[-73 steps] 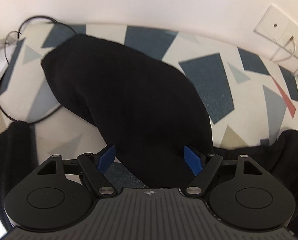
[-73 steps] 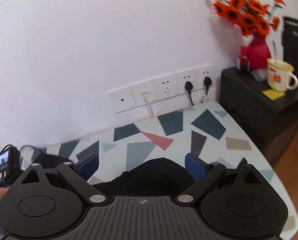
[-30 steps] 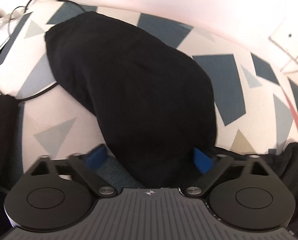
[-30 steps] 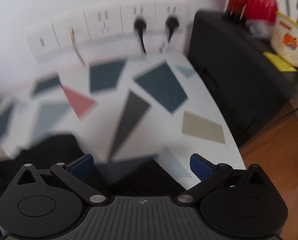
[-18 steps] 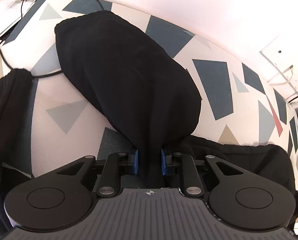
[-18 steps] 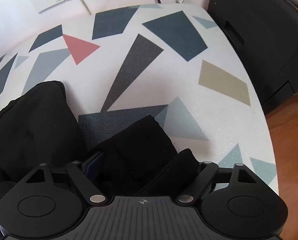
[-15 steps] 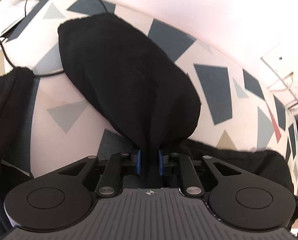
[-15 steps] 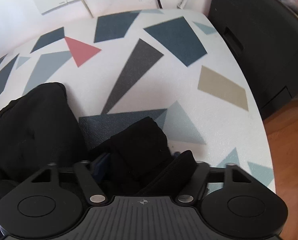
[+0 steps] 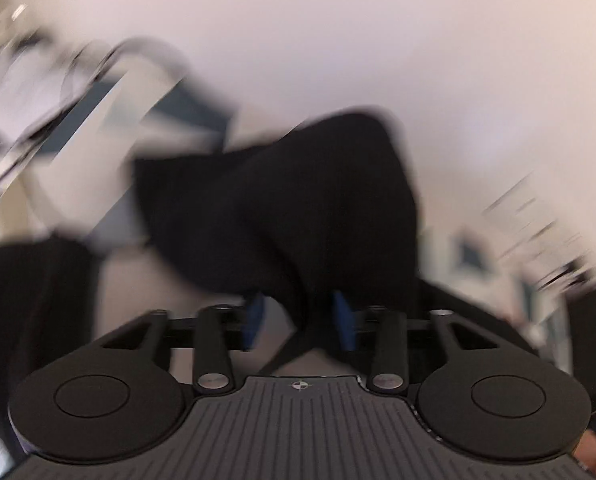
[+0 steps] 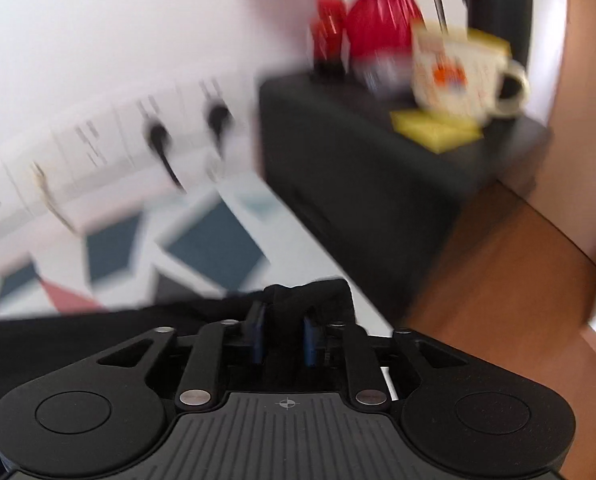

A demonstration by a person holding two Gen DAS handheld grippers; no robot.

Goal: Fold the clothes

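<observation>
Left wrist view heavily motion-blurred. At far left, one dark fabric mass (image 9: 29, 300), not separable from the main piece in the blur. Above it, one looped dark cable (image 9: 137, 52), smeared, on the patterned table top (image 9: 109, 128). At centre, one black garment (image 9: 281, 200), bunched and raised off the table, narrowing down into the left gripper (image 9: 300, 318). Two blue pads (image 9: 344, 320) visible, standing partly apart, just opened from a tighter setting. Cloth between them, close against the right-hand pad, with a pale gap showing at the left-hand pad; no clamp on the cloth as far as the blur allows. Right wrist view also blurred. At far left and along the bottom, the same black garment (image 10: 57, 344) spread low over the table (image 10: 213, 248). On the wall, a row of white socket plates (image 10: 89, 152) with two black plugs (image 10: 157, 136) inserted. At centre, right gripper (image 10: 283, 334) with two blue pads drawn close, just narrowed further, clamped on one knotted fold of the garment sticking up past the tips. Further right, one black cabinet (image 10: 358, 184) just beside the table edge, carrying one red vase (image 10: 382, 20), one cream mug (image 10: 458, 76) on one yellow pad (image 10: 434, 130), and one dark bottle (image 10: 498, 0). At far right, wooden floor (image 10: 518, 280).
</observation>
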